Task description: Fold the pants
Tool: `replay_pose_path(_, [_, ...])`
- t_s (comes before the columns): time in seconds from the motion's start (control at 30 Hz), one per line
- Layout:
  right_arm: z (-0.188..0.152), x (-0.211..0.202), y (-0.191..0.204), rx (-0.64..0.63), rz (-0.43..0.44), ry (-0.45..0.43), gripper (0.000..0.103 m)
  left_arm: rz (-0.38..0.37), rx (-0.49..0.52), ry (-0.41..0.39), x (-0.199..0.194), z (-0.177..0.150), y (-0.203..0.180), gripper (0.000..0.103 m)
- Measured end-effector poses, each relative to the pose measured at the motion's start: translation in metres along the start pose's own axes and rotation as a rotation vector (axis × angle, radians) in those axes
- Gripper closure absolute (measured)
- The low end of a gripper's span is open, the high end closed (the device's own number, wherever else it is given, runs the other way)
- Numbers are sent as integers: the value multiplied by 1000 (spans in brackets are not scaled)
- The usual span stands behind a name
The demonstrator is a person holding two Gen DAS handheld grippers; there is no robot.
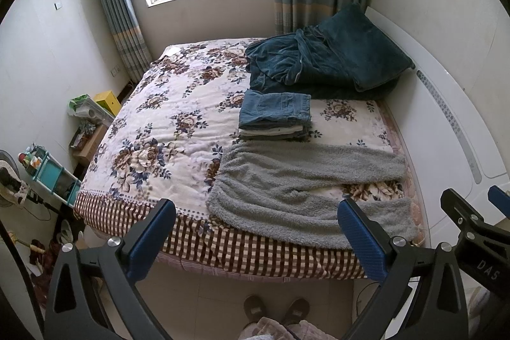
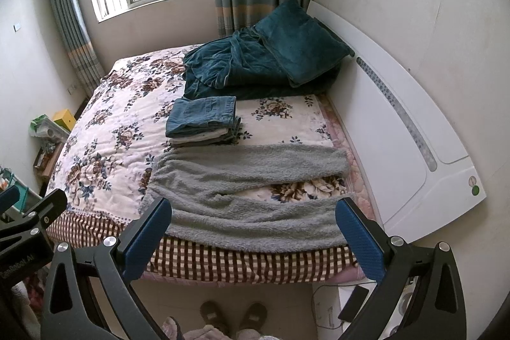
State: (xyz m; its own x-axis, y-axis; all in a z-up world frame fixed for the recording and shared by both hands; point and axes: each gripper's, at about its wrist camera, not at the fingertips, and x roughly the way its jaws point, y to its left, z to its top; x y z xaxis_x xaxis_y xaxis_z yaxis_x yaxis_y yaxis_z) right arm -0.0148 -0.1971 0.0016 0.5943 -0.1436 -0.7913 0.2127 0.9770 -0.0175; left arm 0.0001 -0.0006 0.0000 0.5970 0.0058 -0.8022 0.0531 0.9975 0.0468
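Grey fleece pants (image 1: 296,190) spread flat at the near edge of your floral bed (image 1: 165,129), legs splayed toward the headboard (image 2: 398,129), folded jeans stack (image 1: 275,113) just beyond, your left claw (image 1: 255,241) and right claw (image 2: 255,239) both spread wide, empty, above the bed edge.

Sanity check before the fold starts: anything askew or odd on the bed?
Nothing damaged or spilled. The grey fleece pants lie unfolded with legs splayed apart, the near leg at the bed edge. Behind them a folded stack sits tidy; the teal blanket is rumpled. Both the left gripper and right gripper are open, empty.
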Motion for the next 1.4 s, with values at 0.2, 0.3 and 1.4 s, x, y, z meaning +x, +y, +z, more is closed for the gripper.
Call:
replay_pose_path(0.2, [0,0,0,-1,0,-1,0,1,0,-4,0,0,0,0])
replay_pose_path(0.3, [-1,5,0,1,2,-3,0,1,0,-4,0,1,0,0])
replay_pose_path(1.4, [4,-3,-16,18,10,-22,0,1,3,-12,-8,9,4,0])
